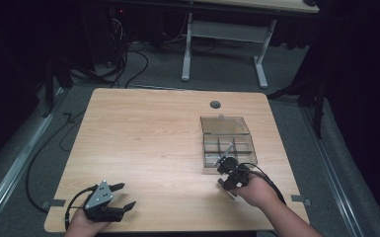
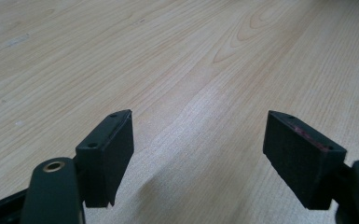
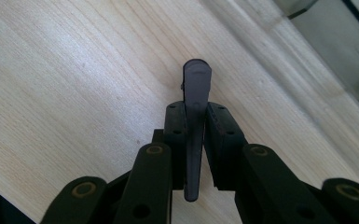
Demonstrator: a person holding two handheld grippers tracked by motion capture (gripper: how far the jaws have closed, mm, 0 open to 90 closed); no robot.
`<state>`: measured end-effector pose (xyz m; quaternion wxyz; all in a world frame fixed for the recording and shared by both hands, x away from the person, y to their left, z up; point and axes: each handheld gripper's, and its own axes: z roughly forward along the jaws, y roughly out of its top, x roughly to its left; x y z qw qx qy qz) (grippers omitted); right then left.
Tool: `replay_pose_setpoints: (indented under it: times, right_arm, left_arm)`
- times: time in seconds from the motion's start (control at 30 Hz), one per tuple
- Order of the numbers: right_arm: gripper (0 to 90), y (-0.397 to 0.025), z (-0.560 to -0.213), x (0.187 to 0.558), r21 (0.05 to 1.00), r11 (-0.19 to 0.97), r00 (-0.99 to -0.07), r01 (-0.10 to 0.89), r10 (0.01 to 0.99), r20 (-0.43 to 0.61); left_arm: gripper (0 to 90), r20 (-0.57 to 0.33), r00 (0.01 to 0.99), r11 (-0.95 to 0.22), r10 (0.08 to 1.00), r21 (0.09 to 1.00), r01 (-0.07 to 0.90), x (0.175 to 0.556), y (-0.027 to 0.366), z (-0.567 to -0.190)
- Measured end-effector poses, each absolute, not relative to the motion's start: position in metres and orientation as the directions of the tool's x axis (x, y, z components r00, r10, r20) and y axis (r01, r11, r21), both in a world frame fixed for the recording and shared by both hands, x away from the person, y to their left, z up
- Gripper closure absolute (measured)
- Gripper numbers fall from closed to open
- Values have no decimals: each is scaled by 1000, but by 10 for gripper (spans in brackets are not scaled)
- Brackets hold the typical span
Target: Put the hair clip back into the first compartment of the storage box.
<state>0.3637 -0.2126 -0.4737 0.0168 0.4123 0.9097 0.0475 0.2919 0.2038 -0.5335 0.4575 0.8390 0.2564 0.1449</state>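
Wooden worktop [image 1: 143,148]; round cable hole [image 1: 215,104] near its far edge; white-legged desk [image 1: 227,34] beyond; cables [image 1: 123,64] on floor.

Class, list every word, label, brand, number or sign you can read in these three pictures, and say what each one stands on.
None can be read.
Table: bare wood grain, no print.
Clear box: no label visible.
Left gripper, open: plain grey plate, no marking legible.
Right gripper, shut on a dark flat piece: no text on either.
Far desk and cables: too dark and small to tell.
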Motion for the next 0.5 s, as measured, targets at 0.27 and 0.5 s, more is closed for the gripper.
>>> replay_pose_setpoints:
  times: [0.27, 0.5]
  right_arm:
    - [794, -218, -467, 365, 106, 653, -657, 750, 753, 10]
    - [793, -226, -461, 368, 104, 644, -648, 758, 761, 12]
  left_arm:
    - [250, 8, 826, -450, 563, 842, 298, 292, 204, -534]
    - [250, 11, 826, -451, 563, 841, 297, 292, 204, -533]
